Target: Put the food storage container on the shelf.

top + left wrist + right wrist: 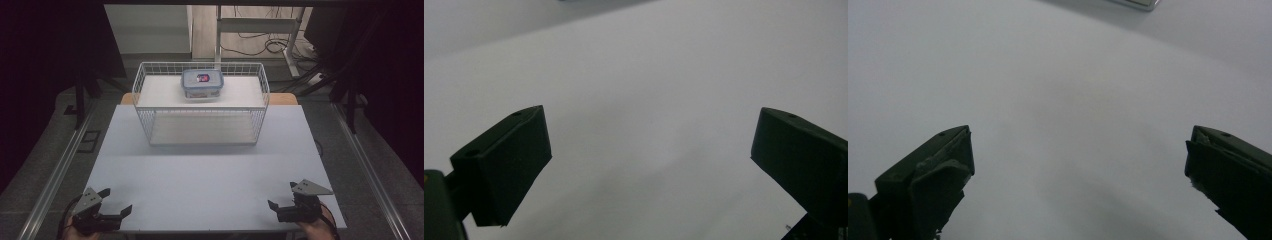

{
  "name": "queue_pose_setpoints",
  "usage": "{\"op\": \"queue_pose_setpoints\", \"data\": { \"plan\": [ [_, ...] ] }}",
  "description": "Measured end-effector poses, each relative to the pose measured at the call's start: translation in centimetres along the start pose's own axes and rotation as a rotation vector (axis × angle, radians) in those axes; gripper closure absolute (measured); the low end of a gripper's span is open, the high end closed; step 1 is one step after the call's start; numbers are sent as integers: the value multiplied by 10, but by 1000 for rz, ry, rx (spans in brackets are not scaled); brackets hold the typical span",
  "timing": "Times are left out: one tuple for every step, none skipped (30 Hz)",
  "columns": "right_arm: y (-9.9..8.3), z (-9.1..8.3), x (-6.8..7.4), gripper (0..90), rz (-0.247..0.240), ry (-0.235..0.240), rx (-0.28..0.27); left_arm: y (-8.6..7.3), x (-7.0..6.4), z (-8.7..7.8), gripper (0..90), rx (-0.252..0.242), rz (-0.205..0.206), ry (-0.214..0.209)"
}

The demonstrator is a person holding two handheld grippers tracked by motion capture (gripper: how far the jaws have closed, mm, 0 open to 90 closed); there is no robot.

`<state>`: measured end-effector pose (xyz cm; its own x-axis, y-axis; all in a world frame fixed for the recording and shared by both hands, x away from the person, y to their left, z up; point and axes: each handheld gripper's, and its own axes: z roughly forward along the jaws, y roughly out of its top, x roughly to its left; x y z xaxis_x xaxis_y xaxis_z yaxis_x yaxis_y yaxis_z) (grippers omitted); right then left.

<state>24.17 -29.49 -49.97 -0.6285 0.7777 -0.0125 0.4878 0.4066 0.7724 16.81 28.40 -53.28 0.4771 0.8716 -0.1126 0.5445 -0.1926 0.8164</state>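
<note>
While lidded, clear container (202, 83) atop wire basket (145, 95)

Dim, bluish, low contrast overall. Surroundings near black; counter (210, 175) evenly lit from above, no glare. Faint soft shadow beneath wire basket (200, 105). Both gripper views soft, grainy; jaws dark, nearly detail-free; corners slightly darker.

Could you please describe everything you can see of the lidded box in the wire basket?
The box is a small, rounded-rectangular container of clear plastic with a bluish-grey lid fitted on top. Something red and dark shows through the lid; what it is cannot be told. It sits upright and level on the floor of the white wire basket, near the middle of the far wall, at the table's far end. Nothing else touches it; both tools are at the near edge, far from it.
</note>
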Motion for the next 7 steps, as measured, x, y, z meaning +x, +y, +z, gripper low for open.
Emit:
{"op": "queue_pose_setpoints", "data": {
  "plan": [
    [-1, 0, 0, 0, 3, 3, 5, 0, 1, 0, 24, 2, -4, 1],
    [-1, 1, 0, 0, 2, 3, 10, 0, 1, 0, 23, 3, -10, 0],
    [-2, 1, -1, 0, 5, 6, 20, 0, 2, 0, 23, 4, -15, -1],
    [-3, 2, -2, 0, 5, 5, 27, 0, 3, 0, 23, 5, -25, -4],
    [-4, 2, -3, 0, 8, 6, 30, 0, 3, 1, 23, 4, -32, -5],
    [-4, 2, -3, 0, 13, 6, 31, 0, 3, 1, 23, 4, -32, -5],
    [-4, 2, -3, 0, 13, 6, 31, 0, 4, 1, 23, 6, -35, -5]
  ]
}}
